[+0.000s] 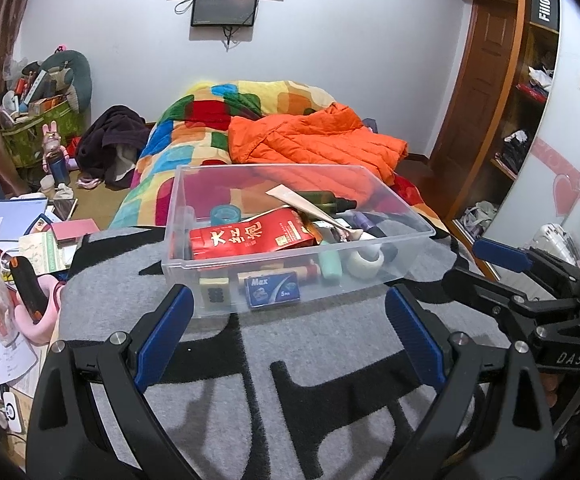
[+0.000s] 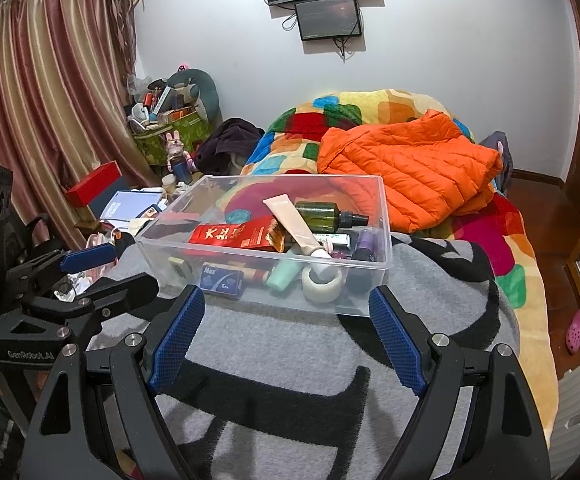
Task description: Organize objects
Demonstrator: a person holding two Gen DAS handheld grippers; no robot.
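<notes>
A clear plastic bin (image 1: 193, 216) (image 2: 386, 208) sits on a grey and black blanket (image 1: 330, 352) (image 2: 298, 344) on the bed. Inside lie a red carton (image 1: 249, 238) (image 2: 233, 237), a blue Max staple box (image 1: 273, 289) (image 2: 222, 278), a beige tube (image 1: 310, 206) (image 2: 292, 222), a dark green spray bottle (image 2: 322, 216), a mint tube (image 1: 330, 266) (image 2: 285, 274), a white tape roll (image 1: 366, 260) (image 2: 322, 282) and a teal tape roll (image 1: 225, 213). My left gripper (image 1: 290, 300) stands open just short of the bin's near wall. My right gripper (image 2: 287, 298) is open too, empty, beside it.
An orange puffer jacket (image 1: 314, 140) (image 2: 410, 172) lies on a multicoloured quilt (image 1: 193, 120) behind the bin. Left of the bed is a cluttered low surface with books and papers (image 1: 17, 220). A wooden wardrobe (image 1: 490, 92) stands at right, curtains (image 2: 41, 100) at left.
</notes>
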